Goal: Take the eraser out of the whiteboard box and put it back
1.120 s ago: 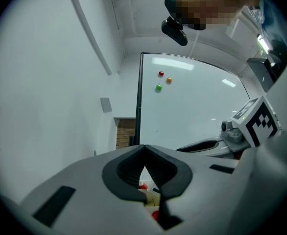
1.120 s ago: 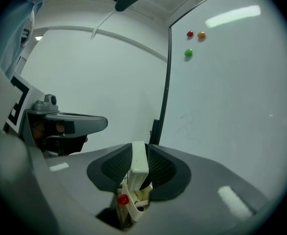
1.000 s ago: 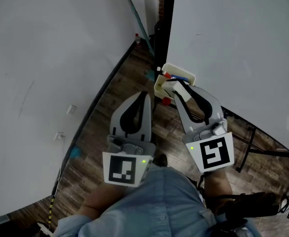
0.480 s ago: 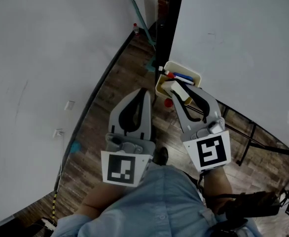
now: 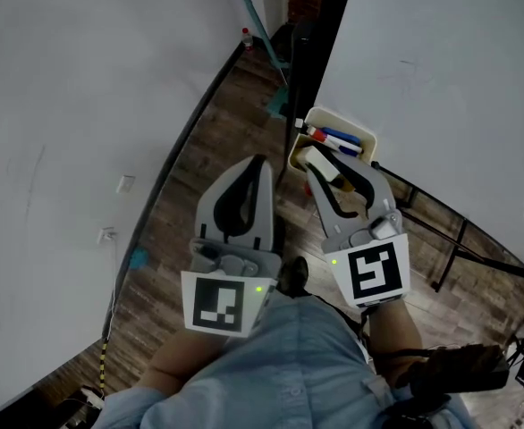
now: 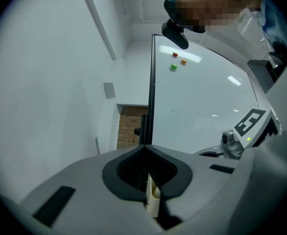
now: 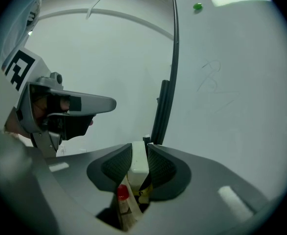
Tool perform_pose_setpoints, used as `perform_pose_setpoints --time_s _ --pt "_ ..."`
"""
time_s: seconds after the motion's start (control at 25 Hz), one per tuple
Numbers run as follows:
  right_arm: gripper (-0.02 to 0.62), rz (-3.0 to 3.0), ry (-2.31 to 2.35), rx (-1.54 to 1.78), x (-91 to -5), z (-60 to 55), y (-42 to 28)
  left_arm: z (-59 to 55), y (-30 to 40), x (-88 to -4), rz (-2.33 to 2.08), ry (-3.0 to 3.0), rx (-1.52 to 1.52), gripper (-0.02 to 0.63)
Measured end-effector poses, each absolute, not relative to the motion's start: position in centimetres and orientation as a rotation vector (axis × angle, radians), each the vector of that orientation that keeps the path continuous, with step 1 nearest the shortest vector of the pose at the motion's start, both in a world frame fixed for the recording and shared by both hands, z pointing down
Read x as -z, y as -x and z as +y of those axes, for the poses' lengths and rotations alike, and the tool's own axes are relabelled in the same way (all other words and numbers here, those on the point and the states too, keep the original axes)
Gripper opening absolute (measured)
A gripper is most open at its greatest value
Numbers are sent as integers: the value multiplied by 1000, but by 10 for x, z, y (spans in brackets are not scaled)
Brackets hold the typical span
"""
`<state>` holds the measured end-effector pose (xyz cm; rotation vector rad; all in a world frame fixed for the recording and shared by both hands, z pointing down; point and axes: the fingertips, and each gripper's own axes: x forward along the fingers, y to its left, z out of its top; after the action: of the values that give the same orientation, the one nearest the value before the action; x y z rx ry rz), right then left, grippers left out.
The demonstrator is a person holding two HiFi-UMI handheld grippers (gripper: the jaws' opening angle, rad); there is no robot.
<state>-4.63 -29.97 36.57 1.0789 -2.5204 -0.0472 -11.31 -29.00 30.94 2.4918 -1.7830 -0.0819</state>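
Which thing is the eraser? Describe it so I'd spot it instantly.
Find the big whiteboard on the right and follow its black edge post down to the cream box beside it. At the box's near edge, the right gripper pinches the eraser between its fingers: a plain pale block, unlike the slim red and blue markers lying in the box.

light: dim overhead | glare: whiteboard (image 7: 222,82) | edges: fisheye vignette; foreground perhaps slightly soft
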Motion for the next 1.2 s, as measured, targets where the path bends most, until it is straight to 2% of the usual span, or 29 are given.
perform_pose_setpoints --time_s 0.6,1.2 --pt "113 -2425 -1017 93 -392 -302 58 -302 117 -321 -1770 -2478 46 5" --pt "129 -2532 -1037 48 -370 -285 54 -273 115 -297 -1837 -2500 73 6"
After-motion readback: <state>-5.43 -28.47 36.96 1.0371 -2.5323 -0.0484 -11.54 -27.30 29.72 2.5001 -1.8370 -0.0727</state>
